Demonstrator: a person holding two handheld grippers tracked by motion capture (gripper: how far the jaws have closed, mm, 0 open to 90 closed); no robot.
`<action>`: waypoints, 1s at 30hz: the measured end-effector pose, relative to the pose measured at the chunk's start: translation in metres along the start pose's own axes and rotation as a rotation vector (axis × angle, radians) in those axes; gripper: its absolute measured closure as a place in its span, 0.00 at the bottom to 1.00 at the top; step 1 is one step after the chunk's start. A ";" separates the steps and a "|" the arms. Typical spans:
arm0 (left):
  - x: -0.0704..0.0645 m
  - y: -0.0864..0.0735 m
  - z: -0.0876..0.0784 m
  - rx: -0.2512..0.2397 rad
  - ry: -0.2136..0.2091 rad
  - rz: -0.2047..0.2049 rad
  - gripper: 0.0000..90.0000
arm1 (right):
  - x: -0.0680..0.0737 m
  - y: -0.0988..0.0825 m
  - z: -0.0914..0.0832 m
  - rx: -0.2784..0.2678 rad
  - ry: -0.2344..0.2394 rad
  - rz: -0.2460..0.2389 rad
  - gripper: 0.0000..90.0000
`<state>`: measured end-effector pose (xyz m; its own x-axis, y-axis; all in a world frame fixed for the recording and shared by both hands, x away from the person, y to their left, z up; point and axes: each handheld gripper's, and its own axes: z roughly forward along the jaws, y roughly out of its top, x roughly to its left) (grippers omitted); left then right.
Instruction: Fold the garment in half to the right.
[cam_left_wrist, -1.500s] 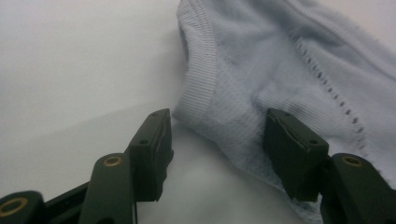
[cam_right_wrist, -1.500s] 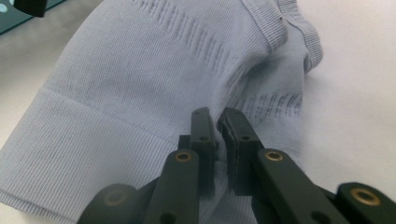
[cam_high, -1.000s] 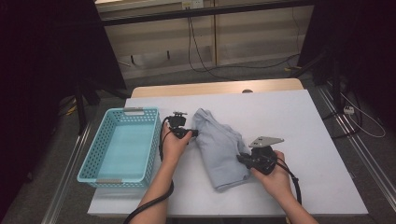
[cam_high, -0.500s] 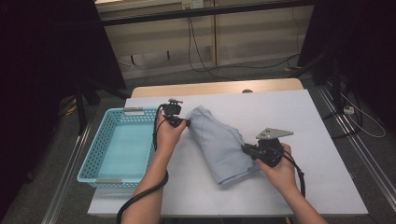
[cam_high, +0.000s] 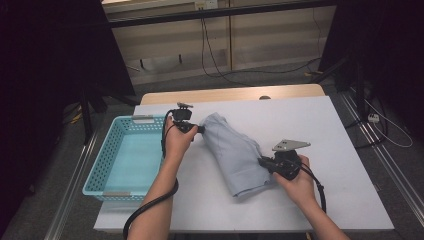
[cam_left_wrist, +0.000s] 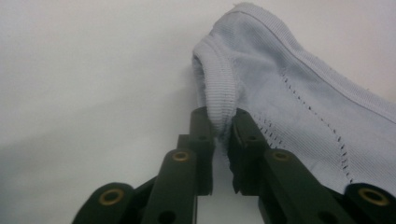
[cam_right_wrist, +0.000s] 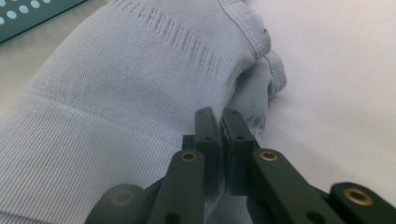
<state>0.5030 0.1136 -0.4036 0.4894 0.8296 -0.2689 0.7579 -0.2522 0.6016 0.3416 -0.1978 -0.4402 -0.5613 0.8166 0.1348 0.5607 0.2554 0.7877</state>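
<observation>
A pale blue knit garment (cam_high: 232, 150) lies stretched slantwise across the white table (cam_high: 310, 115), between my two grippers. My left gripper (cam_high: 200, 129) holds its far left end. In the left gripper view the jaws (cam_left_wrist: 222, 121) pinch the ribbed hem of the garment (cam_left_wrist: 289, 79); they have just eased open slightly with the hem still between them. My right gripper (cam_high: 262, 162) grips the near right end. In the right gripper view its jaws (cam_right_wrist: 217, 119) are shut on a fold of the garment (cam_right_wrist: 116, 84).
A light blue plastic basket (cam_high: 125, 125) stands at the table's left edge, next to my left hand; its perforated wall (cam_right_wrist: 28, 11) shows in the right gripper view. Cables trail from both grippers toward the near edge.
My left gripper has risen and moved toward the far side with the hem. The garment is drawn out longer and straighter between the grippers. The right gripper has shifted slightly right.
</observation>
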 end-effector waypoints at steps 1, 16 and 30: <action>0.000 0.000 -0.001 -0.004 -0.002 0.001 0.86 | 0.000 0.000 0.000 0.001 0.003 -0.009 0.94; -0.016 -0.027 -0.015 -0.016 -0.004 0.051 0.30 | 0.001 -0.004 -0.014 -0.034 0.002 -0.036 0.65; -0.039 -0.049 -0.032 -0.021 -0.047 0.099 0.22 | -0.004 -0.009 -0.033 -0.090 0.027 -0.024 0.31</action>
<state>0.4333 0.1092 -0.3984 0.5818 0.7765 -0.2419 0.6958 -0.3213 0.6424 0.3183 -0.2207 -0.4281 -0.5907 0.7963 0.1301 0.4903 0.2262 0.8417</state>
